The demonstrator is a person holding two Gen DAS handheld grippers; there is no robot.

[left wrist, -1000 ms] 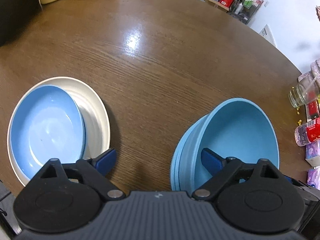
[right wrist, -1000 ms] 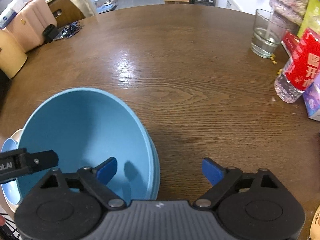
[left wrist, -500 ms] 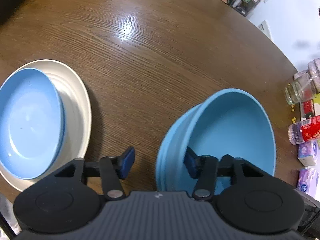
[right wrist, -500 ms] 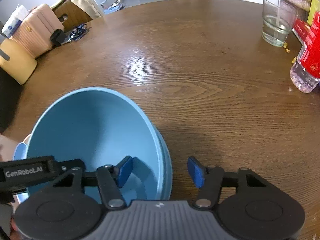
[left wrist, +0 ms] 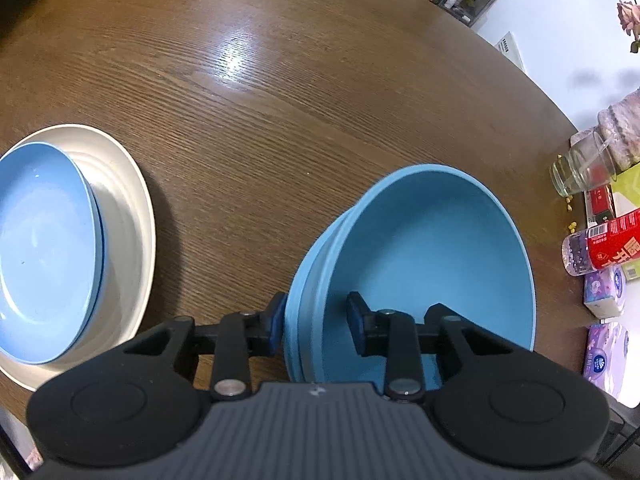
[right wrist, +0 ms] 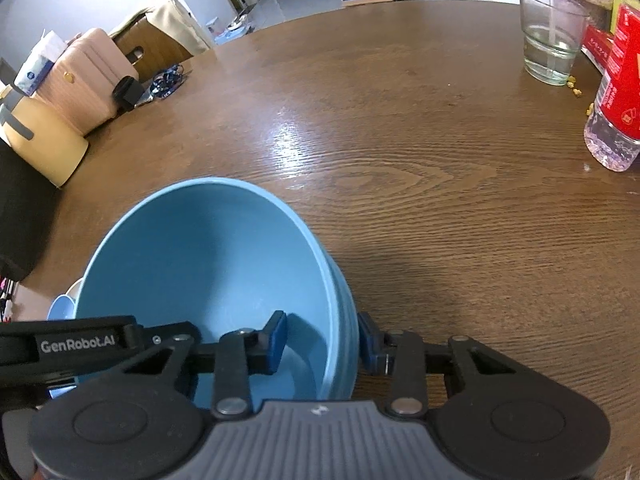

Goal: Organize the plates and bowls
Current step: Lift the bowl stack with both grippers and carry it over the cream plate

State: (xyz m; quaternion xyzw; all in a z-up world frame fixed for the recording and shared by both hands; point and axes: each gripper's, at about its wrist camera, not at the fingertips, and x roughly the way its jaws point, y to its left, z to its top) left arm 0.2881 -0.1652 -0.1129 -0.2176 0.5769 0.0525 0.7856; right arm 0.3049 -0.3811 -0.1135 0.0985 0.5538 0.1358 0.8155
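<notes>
A stack of blue bowls (left wrist: 432,264) stands on the round wooden table (left wrist: 280,80). My left gripper (left wrist: 316,328) is shut on the stack's left rim, one finger outside and one inside. My right gripper (right wrist: 322,340) is shut on the right rim of the same bowls (right wrist: 208,264). A light blue plate (left wrist: 44,248) lies on a larger cream plate (left wrist: 132,220) at the left; a sliver of them shows in the right wrist view (right wrist: 62,304).
At the table's right edge stand a drinking glass (right wrist: 550,36), a red-labelled bottle (right wrist: 616,120) and tissue packs (left wrist: 604,292). A pink bag (right wrist: 88,80) and a cream container (right wrist: 40,140) sit at the far left.
Both grippers have closed from wide open onto opposite sides of the bowl stack's rim. The bowls have stayed in place on the table.
</notes>
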